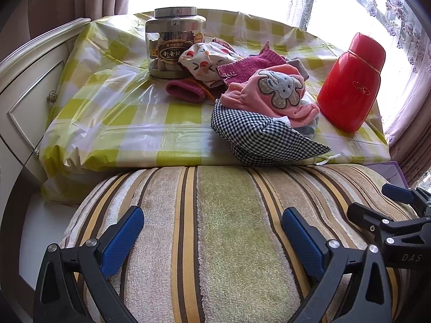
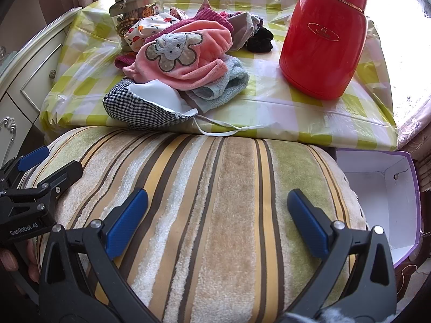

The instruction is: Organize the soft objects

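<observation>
A heap of soft things lies on the checked table: a pink elephant cloth, a houndstooth mask, a magenta knit, a fruit-print cloth, a light blue towel and a black scrunchie. My left gripper is open and empty over a striped cushion. My right gripper is open and empty over the same cushion. Each gripper shows at the edge of the other's view.
A red thermos stands at the table's right. A clear snack jar stands at the back left. A purple-rimmed open box sits right of the cushion. A white cabinet is on the left.
</observation>
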A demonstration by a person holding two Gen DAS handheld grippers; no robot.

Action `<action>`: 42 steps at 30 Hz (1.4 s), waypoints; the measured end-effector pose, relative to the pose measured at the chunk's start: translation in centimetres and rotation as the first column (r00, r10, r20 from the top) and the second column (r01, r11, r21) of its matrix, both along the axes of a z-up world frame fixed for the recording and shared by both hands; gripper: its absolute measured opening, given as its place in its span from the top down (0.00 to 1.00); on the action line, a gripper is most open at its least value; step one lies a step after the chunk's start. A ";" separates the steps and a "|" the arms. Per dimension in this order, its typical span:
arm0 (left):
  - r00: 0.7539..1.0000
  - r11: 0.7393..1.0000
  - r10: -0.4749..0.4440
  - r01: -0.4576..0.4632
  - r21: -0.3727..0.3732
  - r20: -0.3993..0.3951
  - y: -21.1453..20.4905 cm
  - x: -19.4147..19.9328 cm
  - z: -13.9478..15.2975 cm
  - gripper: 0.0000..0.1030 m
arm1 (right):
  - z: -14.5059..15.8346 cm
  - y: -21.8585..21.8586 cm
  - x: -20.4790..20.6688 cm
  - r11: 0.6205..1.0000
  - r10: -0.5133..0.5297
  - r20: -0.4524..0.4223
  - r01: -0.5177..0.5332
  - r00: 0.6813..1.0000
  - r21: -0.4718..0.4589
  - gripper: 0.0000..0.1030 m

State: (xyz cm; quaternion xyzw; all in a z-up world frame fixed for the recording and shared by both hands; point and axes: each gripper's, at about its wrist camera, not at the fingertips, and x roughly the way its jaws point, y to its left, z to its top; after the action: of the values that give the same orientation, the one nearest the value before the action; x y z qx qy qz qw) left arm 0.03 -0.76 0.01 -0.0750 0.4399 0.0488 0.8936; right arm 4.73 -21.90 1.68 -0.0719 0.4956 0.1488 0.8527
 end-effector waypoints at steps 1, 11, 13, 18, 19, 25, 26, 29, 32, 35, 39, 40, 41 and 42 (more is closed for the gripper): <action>1.000 1.000 -0.001 0.001 -0.002 0.000 0.0 0.0 0.0 0.00 | 0.0 0.0 0.0 1.000 0.000 0.000 0.000 1.000 0.000 0.00; 1.000 1.000 -0.008 0.008 -0.005 -0.005 -0.2 0.2 -0.1 0.00 | -0.1 0.0 -0.3 1.000 -0.010 0.046 0.009 0.999 0.008 0.00; 1.000 1.000 -0.011 0.011 -0.005 -0.006 -0.3 0.2 0.0 0.00 | -0.2 -0.2 -0.2 1.000 -0.010 0.054 0.009 0.998 0.020 0.00; 0.999 0.999 -0.034 0.034 0.002 -0.001 -0.6 0.0 0.1 0.00 | -0.5 -0.2 0.0 1.000 -0.010 0.054 0.009 0.999 0.023 0.00; 0.999 0.999 -0.034 0.034 0.003 0.000 -0.7 0.0 0.1 0.00 | -0.5 -0.1 0.1 1.000 -0.008 0.051 0.007 0.999 0.019 0.00; 0.999 0.999 -0.035 0.035 0.002 -0.003 -0.6 0.0 0.0 0.00 | -0.6 0.1 0.2 1.000 -0.005 0.031 0.005 0.999 0.004 0.00; 0.999 0.999 -0.035 0.035 0.002 -0.003 -0.6 0.1 0.0 0.00 | -0.5 0.1 0.3 1.000 -0.006 0.025 0.006 1.000 0.002 0.00; 0.999 0.999 -0.035 0.035 0.006 -0.004 -0.7 0.1 0.0 0.00 | -0.5 0.1 0.4 1.000 -0.009 0.005 0.009 1.000 0.004 0.00; 0.999 0.999 -0.034 0.034 0.010 -0.004 -0.7 0.1 -0.1 0.00 | -0.5 0.1 0.4 1.000 -0.007 -0.008 0.007 1.000 0.006 0.00; 0.999 0.999 -0.034 0.034 0.009 -0.004 -0.7 0.1 -0.1 0.00 | -0.5 -0.1 0.3 1.000 -0.004 -0.007 0.004 1.000 0.017 0.00; 0.999 0.999 -0.034 0.034 0.009 -0.004 -0.7 0.2 -0.1 0.00 | -0.5 0.0 0.2 1.000 -0.004 0.006 0.004 1.000 0.012 0.00; 0.999 0.999 -0.034 0.034 0.009 -0.004 -0.8 0.2 -0.1 0.00 | -0.5 0.0 0.2 1.000 -0.004 0.010 0.003 1.000 0.010 0.00; 0.999 0.999 -0.034 0.034 0.009 -0.004 -0.7 0.2 -0.1 0.00 | -0.5 0.1 0.2 1.000 -0.003 0.012 0.003 1.000 0.007 0.00; 0.999 0.999 -0.034 0.034 0.009 -0.005 -0.8 0.2 -0.1 0.00 | -0.5 0.1 0.2 1.000 -0.003 0.012 0.003 1.000 0.007 0.00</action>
State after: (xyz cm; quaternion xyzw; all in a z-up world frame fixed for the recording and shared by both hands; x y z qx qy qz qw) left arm 0.19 -1.52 -0.08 -0.0632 0.4428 0.0359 0.8937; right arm 4.90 -21.81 1.21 -0.0691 0.4900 0.1487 0.8561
